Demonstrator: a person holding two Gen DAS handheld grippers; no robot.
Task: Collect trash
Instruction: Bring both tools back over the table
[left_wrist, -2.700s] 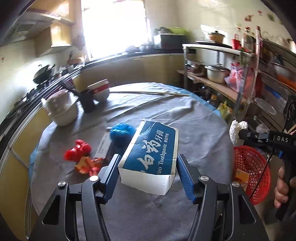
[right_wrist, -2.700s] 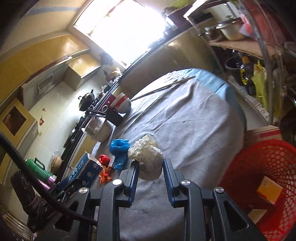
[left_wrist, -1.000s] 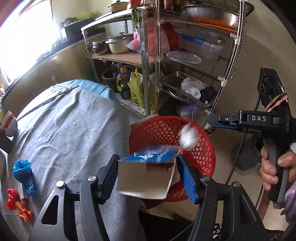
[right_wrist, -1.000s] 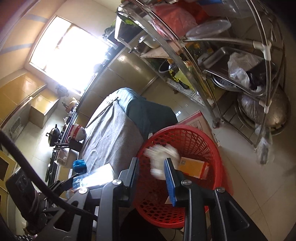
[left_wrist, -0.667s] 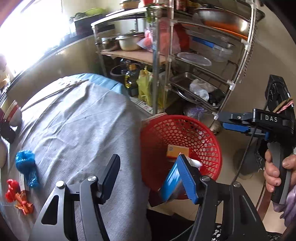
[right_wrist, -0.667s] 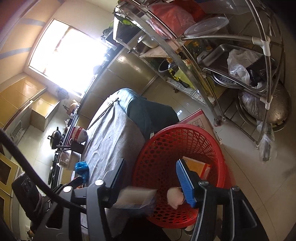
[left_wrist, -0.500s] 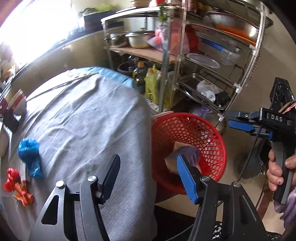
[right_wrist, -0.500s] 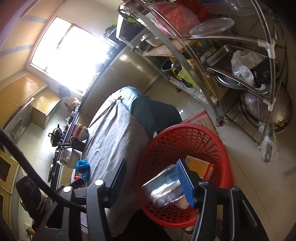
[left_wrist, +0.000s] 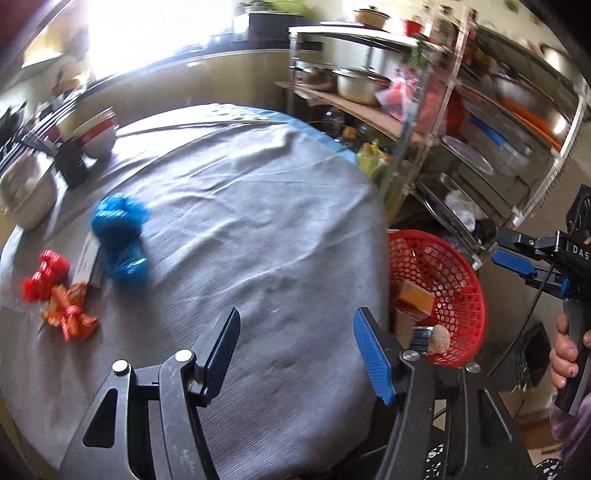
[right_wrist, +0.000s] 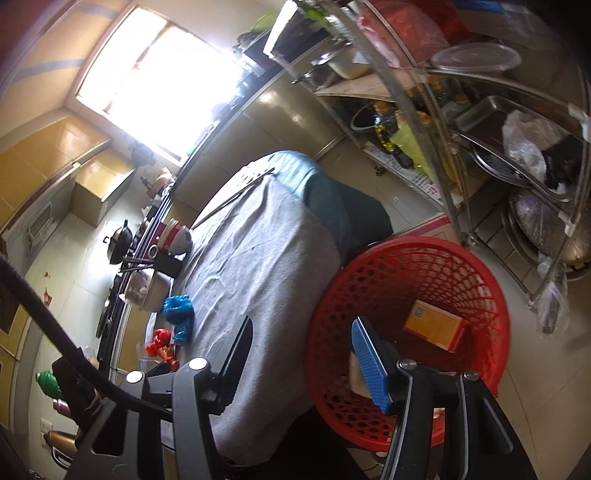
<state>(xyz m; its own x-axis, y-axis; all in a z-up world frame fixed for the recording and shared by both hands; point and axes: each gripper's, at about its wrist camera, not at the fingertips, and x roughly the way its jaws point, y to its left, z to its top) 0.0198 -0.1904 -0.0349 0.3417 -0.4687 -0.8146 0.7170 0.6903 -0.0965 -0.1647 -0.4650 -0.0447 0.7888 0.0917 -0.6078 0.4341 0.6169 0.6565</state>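
Trash waits on the grey cloth-covered round table (left_wrist: 258, 229): a crumpled blue plastic bag (left_wrist: 120, 232), a red crinkled wrapper (left_wrist: 46, 275) just beside it, and an orange-red wrapper (left_wrist: 70, 317) near the table's edge. A flat white card (left_wrist: 88, 260) lies against the blue bag.

Beside the table on the tiled floor stands a red plastic mesh basket (right_wrist: 402, 266) holding an orange cardboard box (right_wrist: 436, 328) and other pieces half hidden behind the right gripper (right_wrist: 303, 354), whose jaws gape wide and empty above the rim. The left gripper (left_wrist: 295, 343) is likewise spread wide, gripping nothing, over the cloth.

A metal shelf rack (left_wrist: 461, 122) of pots and trays stands beyond the basket; stacked bowls (left_wrist: 98, 134) sit at the table's far side beneath a bright window (right_wrist: 155, 85).
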